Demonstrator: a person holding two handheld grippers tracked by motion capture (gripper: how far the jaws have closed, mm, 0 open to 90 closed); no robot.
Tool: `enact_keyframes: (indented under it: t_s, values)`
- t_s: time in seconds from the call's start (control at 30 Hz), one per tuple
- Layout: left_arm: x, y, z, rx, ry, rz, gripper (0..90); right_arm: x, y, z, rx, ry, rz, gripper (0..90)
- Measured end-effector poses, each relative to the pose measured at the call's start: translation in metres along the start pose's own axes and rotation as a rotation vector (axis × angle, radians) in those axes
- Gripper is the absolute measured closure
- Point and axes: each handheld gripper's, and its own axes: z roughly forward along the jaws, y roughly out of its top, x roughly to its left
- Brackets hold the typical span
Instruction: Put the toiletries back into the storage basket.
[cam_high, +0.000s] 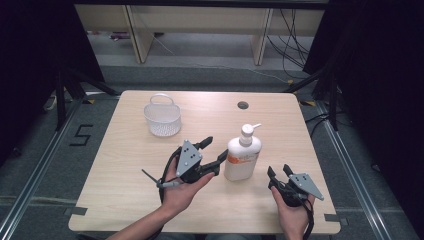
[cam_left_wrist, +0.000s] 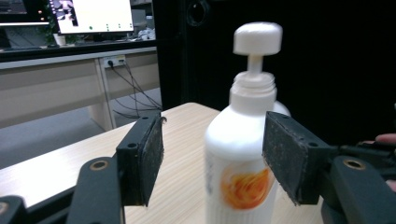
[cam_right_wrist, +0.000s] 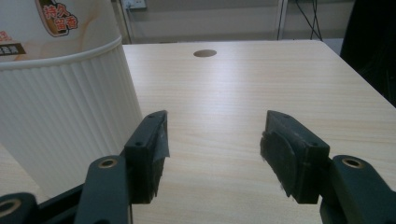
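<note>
- My left tongs (cam_high: 214, 150) are spread, nothing pinched. They sit just left of the pump bottle (cam_high: 242, 158), jaws pointing to the right and a little away from me.
- In the left gripper view the bottle (cam_left_wrist: 240, 154) stands beyond the two pads (cam_left_wrist: 150, 158), lined up with the gap and nearer the right-hand pad. I see no pad pressing on it.
- My right tongs (cam_high: 278, 174) are spread wide too, with bare table (cam_right_wrist: 261, 88) between the jaws. They rest near the front edge, to the right of the bottle and a bit nearer me than it.
- In the right gripper view the ribbed white base of the bottle (cam_right_wrist: 65, 116) rises just left of the left-hand jaw, outside the gap.
- The relation that matters: the bottle lies between my two hands, its long axis upright, and my left tongs are already aimed at it. So I judge the left hand is better placed for a grasp across the body.
- The bottle is white plastic with a pump head, spout pointing right and away, an orange swirl on the label, and a fluted lower part.
- Farther off on the left stands a small white basket (cam_high: 162, 118), well apart from the bottle.
</note>
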Motion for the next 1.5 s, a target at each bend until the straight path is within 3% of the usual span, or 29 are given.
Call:
enact_keyframes:
  t_s: [0.03,0.2,0.33,0.43,0.47,0.6,0.73,0.77,1.0,1.13,1.27,1.3,1.37,1.47,1.5]
  values:
    - [-0.004,0.004,0.004,-0.008,-0.008,-0.010,37.6,0.002,0.000,0.000,-0.002,-0.010,0.020,41.0]
    - [-0.012,0.009,0.014,-0.024,0.005,-0.011,37.6,0.002,0.001,0.002,-0.018,-0.002,-0.004,41.0]
    - [-0.019,0.014,0.022,-0.032,0.016,-0.014,37.5,0.002,0.000,0.002,0.009,0.009,0.009,40.8]
    - [-0.023,0.018,0.028,-0.039,0.026,-0.011,37.5,0.001,0.000,0.002,0.006,-0.003,-0.019,40.7]
    - [-0.024,0.018,0.030,-0.037,0.030,-0.008,37.5,0.003,0.000,0.001,0.023,0.000,0.013,40.6]
    - [-0.031,0.020,0.041,-0.026,0.051,-0.007,37.5,0.002,0.000,0.002,0.007,0.015,0.017,40.5]
    - [-0.035,0.023,0.050,-0.022,0.070,-0.006,37.6,0.000,0.000,0.002,0.009,-0.004,-0.011,40.3]
    - [-0.038,0.025,0.054,-0.027,0.078,-0.019,37.6,0.004,0.000,0.001,0.022,0.009,0.047,40.3]
    - [-0.040,0.033,0.061,-0.022,0.101,-0.012,37.7,0.002,0.000,0.002,0.025,0.011,0.017,40.1]
    - [-0.041,0.035,0.066,-0.012,0.114,-0.012,38.5,0.002,0.000,0.004,0.005,0.025,0.027,40.0]
    - [-0.040,0.034,0.070,-0.003,0.129,-0.017,39.9,0.002,0.000,0.002,0.027,0.012,0.022,39.9]
    - [-0.040,0.034,0.070,-0.002,0.132,-0.019,40.9,0.004,0.000,0.002,0.032,0.008,0.051,39.8]
    - [-0.040,0.034,0.072,0.001,0.133,-0.015,41.4,0.004,0.000,0.002,0.033,0.006,0.050,39.8]
    - [-0.040,0.032,0.074,0.006,0.129,-0.020,43.0,0.003,0.000,0.002,0.031,0.006,0.041,39.8]
    - [-0.040,0.032,0.075,0.008,0.130,-0.021,43.4,0.001,0.000,0.003,0.023,0.005,0.005,39.8]
